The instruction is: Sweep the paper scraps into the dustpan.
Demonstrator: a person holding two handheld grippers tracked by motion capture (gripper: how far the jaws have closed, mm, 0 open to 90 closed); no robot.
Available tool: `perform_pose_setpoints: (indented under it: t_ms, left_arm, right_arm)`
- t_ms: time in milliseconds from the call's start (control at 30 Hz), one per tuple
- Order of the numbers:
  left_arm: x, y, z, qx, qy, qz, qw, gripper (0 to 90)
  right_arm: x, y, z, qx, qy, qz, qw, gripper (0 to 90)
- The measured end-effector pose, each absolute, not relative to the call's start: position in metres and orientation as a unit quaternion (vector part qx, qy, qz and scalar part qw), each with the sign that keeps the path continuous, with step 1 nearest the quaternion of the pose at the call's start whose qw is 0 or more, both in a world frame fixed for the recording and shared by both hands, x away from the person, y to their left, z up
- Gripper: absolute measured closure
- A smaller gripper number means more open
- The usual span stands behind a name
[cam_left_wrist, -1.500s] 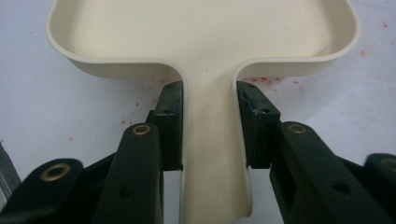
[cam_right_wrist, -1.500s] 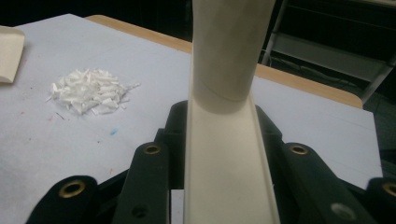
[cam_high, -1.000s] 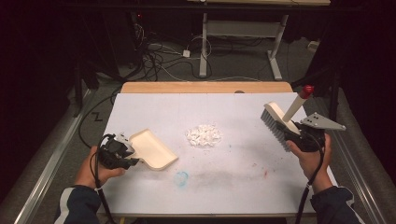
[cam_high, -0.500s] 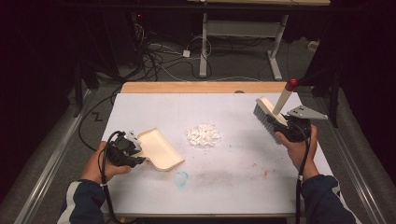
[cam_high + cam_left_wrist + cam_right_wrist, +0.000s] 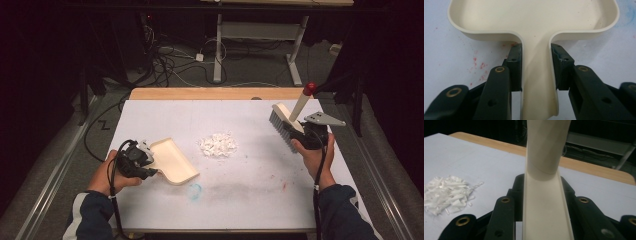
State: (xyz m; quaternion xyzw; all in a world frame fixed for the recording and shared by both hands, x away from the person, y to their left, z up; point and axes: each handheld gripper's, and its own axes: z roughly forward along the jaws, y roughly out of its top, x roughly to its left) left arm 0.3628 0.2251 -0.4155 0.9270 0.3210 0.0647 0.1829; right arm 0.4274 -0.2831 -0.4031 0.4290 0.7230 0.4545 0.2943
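On the white table [image 5: 250, 200], my left gripper [image 5: 142, 161] has its jaws clamped on the cream dustpan's [image 5: 172, 161] handle, left of the shredded paper pile [image 5: 218, 144]. My right gripper [image 5: 306, 134] pinches the hand brush [image 5: 286, 125] raised at the right, well apart from the pile.

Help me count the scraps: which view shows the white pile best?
The high view: the whole pile of white scraps lies mid-table, unobstructed. The right gripper view catches its near part at the left edge.

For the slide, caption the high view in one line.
Left claw grips a cream dustpan and right claw a brush, either side of white shreds on the table.
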Motion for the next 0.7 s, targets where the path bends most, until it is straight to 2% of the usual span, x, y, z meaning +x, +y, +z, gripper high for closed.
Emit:
perform_pose_setpoints:
  t_ms: [533, 700]
  left_arm:
    - [0.366, 0.217, -0.42, 0.931, 0.313, 0.059, 0.175, 63.0]
    - [0.367, 0.213, -0.42, 0.933, 0.309, 0.058, 0.173, 63.1]
  right_arm:
    - [0.463, -0.238, -0.428, 0.454, 0.73, 0.425, 0.284, 68.3]
    - [0.467, -0.216, -0.44, 0.449, 0.737, 0.409, 0.297, 68.3]
